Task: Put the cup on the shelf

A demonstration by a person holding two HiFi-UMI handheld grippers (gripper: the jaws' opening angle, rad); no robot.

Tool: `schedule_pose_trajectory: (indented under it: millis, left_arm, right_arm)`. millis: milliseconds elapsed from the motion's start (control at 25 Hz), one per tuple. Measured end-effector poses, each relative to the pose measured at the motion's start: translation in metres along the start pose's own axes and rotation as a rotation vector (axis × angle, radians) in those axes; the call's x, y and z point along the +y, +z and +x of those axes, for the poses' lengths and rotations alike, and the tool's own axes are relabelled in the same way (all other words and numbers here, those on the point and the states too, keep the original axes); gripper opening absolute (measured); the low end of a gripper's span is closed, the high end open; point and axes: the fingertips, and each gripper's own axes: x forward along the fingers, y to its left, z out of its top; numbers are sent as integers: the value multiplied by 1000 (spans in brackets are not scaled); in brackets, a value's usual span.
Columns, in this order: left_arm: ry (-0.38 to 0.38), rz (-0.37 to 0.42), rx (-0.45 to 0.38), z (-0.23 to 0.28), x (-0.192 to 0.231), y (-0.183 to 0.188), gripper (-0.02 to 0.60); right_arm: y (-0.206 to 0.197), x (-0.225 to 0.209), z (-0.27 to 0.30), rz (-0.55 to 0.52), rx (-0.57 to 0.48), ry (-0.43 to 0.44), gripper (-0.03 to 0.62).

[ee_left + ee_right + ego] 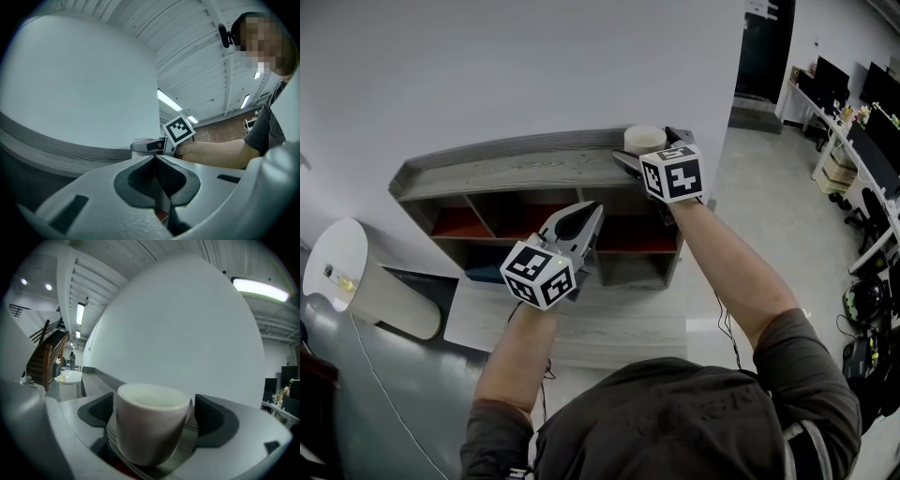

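A white cup (644, 139) stands upright on the right end of the grey wooden shelf's top board (516, 169). My right gripper (645, 143) reaches over that end with a jaw on either side of the cup. In the right gripper view the cup (151, 423) sits between the dark pads (213, 420) with a gap on both sides, so the gripper (152, 416) is open and not gripping. My left gripper (592, 212) hangs in front of the shelf's cubbies. Its jaws (156, 159) are shut with nothing in them.
The shelf stands against a pale wall (534, 66) and has red-lined cubbies (459, 223). A light board (609, 328) lies on the floor before it. A white round table (347, 272) is at the left. Desks with monitors (862, 103) fill the far right.
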Motion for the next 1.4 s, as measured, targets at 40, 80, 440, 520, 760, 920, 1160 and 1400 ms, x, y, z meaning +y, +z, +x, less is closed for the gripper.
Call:
schedule_pose_trajectory:
  millis: [40, 80, 440, 520, 760, 920, 1160, 1400]
  left_arm:
    - [1, 1, 0, -1, 0, 0, 6]
    - [3, 2, 0, -2, 0, 0, 6]
    - [22, 3, -20, -17, 1, 7, 6]
    - [25, 7, -21, -19, -3, 8, 6]
    - [65, 20, -13, -22, -22, 3, 6]
    - [119, 22, -17, -17, -38, 2, 6]
    - [204, 10, -28, -5, -62, -2, 6]
    - [272, 3, -31, 5, -87, -13, 6]
  right_arm:
    - [4, 1, -3, -5, -11, 1, 515]
    - [8, 3, -7, -9, -24, 4, 515]
    - [50, 24, -66, -30, -152, 104, 514]
    - [55, 26, -85, -22, -180, 150, 507]
    - [47, 5, -133, 3, -214, 243, 439]
    - [39, -19, -157, 16, -227, 304, 405]
    - [23, -54, -188, 39, -235, 430, 335]
    - [-4, -83, -213, 42, -253, 519, 204]
